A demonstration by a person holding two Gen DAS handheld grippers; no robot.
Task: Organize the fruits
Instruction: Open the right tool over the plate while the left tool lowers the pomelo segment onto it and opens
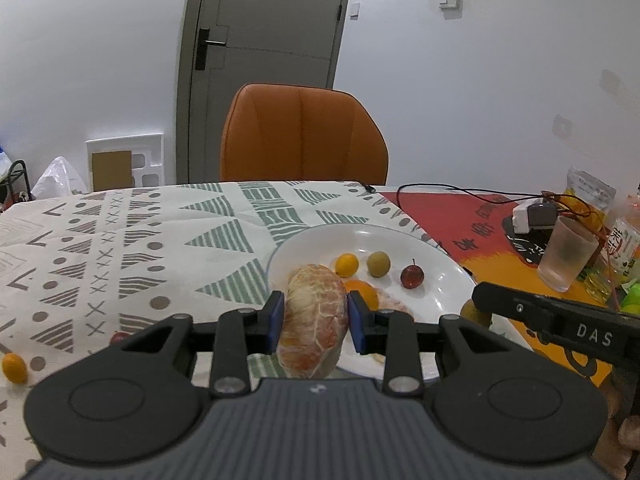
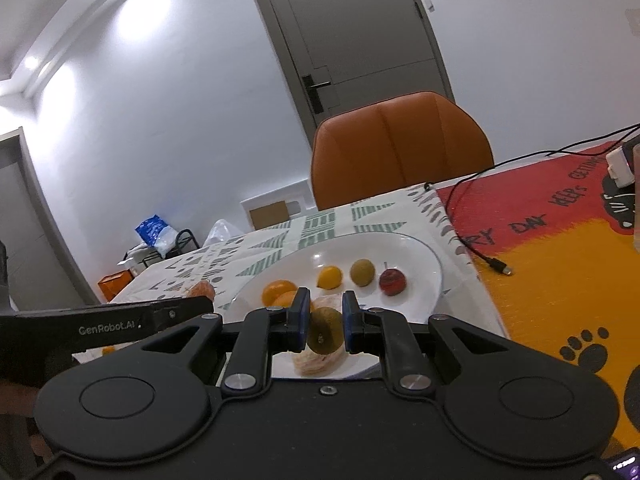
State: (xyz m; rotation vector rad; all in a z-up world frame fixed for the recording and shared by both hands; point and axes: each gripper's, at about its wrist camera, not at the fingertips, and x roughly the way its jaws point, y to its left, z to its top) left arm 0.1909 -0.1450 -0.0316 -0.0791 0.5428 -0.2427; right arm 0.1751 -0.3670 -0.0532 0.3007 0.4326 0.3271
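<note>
My left gripper [image 1: 316,322] is shut on a peeled citrus segment [image 1: 314,316], held at the near left rim of the white plate [image 1: 448,276]. My right gripper [image 2: 326,322] is shut on a small green-brown round fruit [image 2: 325,334], held over the plate's [image 2: 424,256] near edge. On the plate lie a yellow kumquat [image 1: 346,265], a green-brown fruit [image 1: 378,264], a small red fruit [image 1: 412,276], an orange fruit [image 1: 366,292] and another peeled segment [image 2: 320,360]. The right gripper's body shows in the left view [image 1: 560,324].
A kumquat [image 1: 14,367] and a small red fruit [image 1: 120,337] lie on the patterned cloth at left. An orange chair [image 1: 304,136] stands behind the table. A plastic cup [image 1: 566,254], cables, a charger [image 1: 534,216] and packets sit on the red-orange mat at right.
</note>
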